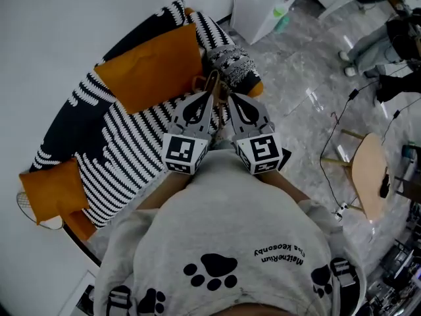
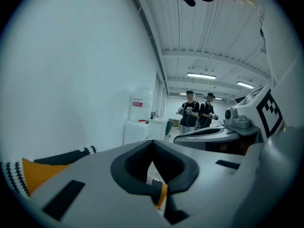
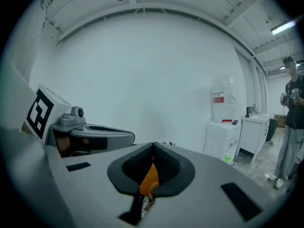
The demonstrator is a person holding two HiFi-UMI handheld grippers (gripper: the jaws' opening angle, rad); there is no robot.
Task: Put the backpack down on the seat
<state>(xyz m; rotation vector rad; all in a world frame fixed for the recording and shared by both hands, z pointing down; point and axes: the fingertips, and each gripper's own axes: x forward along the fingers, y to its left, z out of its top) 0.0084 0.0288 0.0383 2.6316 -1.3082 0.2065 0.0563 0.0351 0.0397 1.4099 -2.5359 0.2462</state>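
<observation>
The backpack [image 1: 231, 63], black-and-white patterned with orange trim, hangs over the right end of the round striped seat [image 1: 125, 143]. Both grippers are side by side just in front of it. My left gripper [image 1: 212, 83] is shut on an orange strap [image 2: 162, 194] of the backpack, which shows between its pads in the left gripper view. My right gripper [image 1: 228, 96] is shut on another orange strap [image 3: 149, 175], with a patterned bit of the bag hanging below it. Most of the bag is hidden under the jaws in both gripper views.
Two orange cushions [image 1: 151, 68] [image 1: 49, 189] lie on the seat against the white wall. A white cabinet [image 1: 266, 5] stands beyond the seat's right end. A wooden stool [image 1: 368, 176] and cables are on the marble floor at right. Two people [image 2: 199, 113] stand far off.
</observation>
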